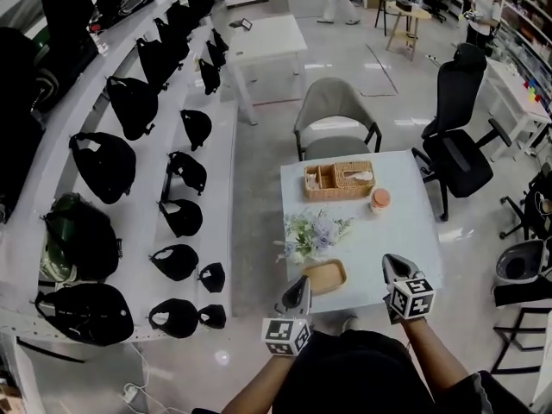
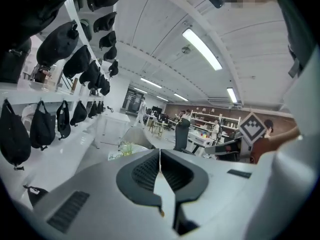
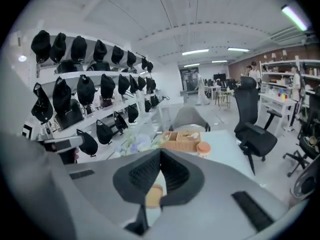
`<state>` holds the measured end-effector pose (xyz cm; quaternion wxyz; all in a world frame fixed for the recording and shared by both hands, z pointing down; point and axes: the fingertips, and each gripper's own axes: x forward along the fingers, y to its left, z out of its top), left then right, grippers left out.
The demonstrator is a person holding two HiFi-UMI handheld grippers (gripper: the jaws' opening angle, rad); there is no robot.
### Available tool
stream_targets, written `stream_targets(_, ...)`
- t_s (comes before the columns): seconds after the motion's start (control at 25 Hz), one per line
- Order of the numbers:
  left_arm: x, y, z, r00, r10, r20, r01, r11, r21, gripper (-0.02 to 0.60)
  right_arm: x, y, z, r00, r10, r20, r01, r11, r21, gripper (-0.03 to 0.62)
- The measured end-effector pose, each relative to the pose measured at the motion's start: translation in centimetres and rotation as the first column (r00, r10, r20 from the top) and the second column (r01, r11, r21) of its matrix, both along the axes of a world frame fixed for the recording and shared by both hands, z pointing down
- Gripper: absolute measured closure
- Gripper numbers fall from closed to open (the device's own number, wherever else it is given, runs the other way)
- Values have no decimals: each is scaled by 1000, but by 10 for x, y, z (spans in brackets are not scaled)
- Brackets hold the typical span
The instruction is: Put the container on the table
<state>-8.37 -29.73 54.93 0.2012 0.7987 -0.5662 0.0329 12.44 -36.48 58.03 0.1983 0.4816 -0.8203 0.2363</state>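
Note:
A small container with an orange lid (image 1: 379,199) (image 3: 203,147) stands on the white table (image 1: 405,231), just right of a wicker basket (image 1: 338,180) (image 3: 182,140). A flat wooden tray (image 1: 324,276) lies near the table's front edge, next to a bunch of flowers (image 1: 313,232) (image 2: 127,147). My left gripper (image 1: 301,285) (image 2: 160,151) hovers by the tray's left end, jaws together, nothing in them. My right gripper (image 1: 395,264) (image 3: 160,151) is raised over the table's front right part, also shut and empty, well short of the container.
White shelves (image 1: 224,153) hung with black bags (image 1: 103,166) run along the left. A grey chair (image 1: 332,115) stands behind the table, a black office chair (image 1: 457,136) to its right. A second white table (image 1: 267,37) is farther back. People stand in the distance.

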Motion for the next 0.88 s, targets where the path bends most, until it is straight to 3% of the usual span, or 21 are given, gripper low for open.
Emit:
stream_targets(0.28, 30, -34, -40, 999, -43, 10, 42, 995, 88, 572, 58, -25, -42, 1000, -8, -17, 10, 992, 127, 594)
stream_targets(0.48, 38, -42, -48, 994, -106, 21, 103, 988, 117, 572, 95, -33, -54, 1000, -18, -20, 21, 986, 167, 594)
stream_targets(0.88, 58, -42, -60, 988, -149, 46, 142, 982, 122, 572, 118, -37, -57, 999, -45, 0, 44, 977, 209, 594)
